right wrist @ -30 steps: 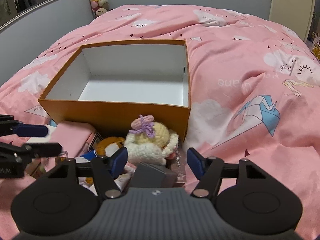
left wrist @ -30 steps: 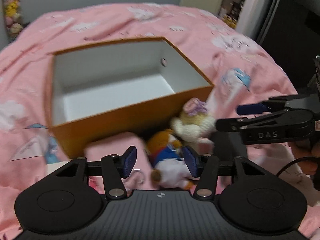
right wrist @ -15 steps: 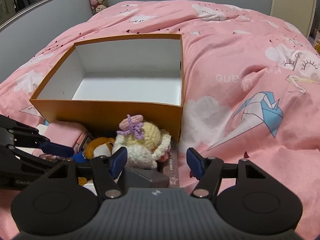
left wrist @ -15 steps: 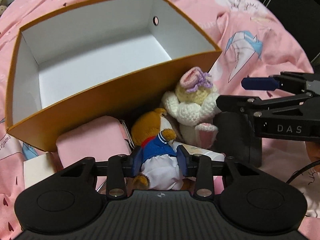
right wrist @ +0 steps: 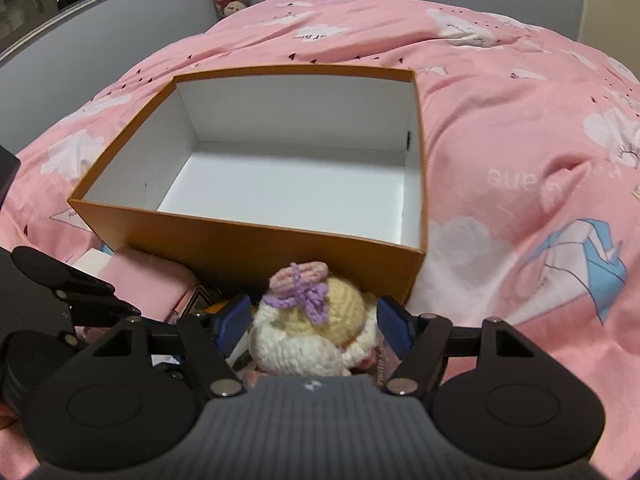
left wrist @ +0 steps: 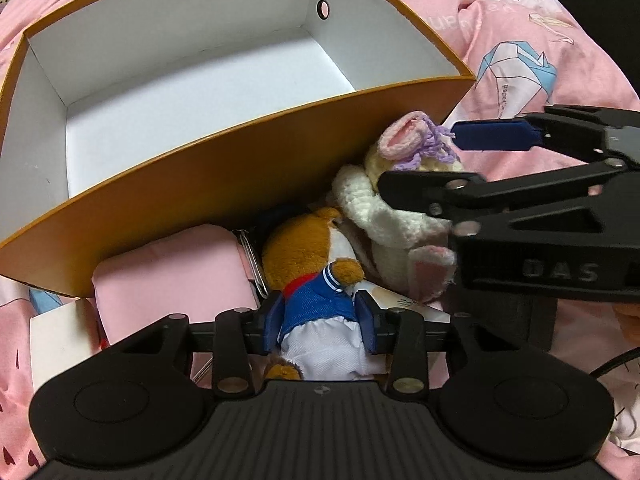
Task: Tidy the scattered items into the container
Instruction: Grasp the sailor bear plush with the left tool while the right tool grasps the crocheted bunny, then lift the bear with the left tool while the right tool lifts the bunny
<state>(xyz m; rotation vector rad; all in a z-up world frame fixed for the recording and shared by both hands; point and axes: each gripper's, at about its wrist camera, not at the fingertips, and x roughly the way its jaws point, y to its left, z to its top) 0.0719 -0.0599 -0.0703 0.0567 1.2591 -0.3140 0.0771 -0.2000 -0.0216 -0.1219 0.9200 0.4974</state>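
Note:
An empty orange box (left wrist: 200,184) with a white inside (right wrist: 280,184) stands on the pink bed. Against its near wall lie a brown plush in a blue sailor top (left wrist: 316,304) and a cream crocheted doll with a purple bow (left wrist: 400,200). My left gripper (left wrist: 320,320) points steeply down and is shut on the plush's blue top. My right gripper (right wrist: 315,320) straddles the crocheted doll (right wrist: 312,320). Its jaws are opening, and the pads stand at the doll's sides without squeezing it. In the left wrist view the right gripper (left wrist: 424,160) reaches in from the right.
A pink pouch (left wrist: 176,272) and a white card (left wrist: 60,340) lie left of the plush, with a wire clip (left wrist: 252,256) between. A dark block (left wrist: 520,320) sits under the right gripper. The pink duvet (right wrist: 520,160) spreads all around, with a grey wall behind it.
The left gripper sank onto the brown plush and closed on its blue top. The right gripper moved forward and down until its jaws came around the crocheted doll.

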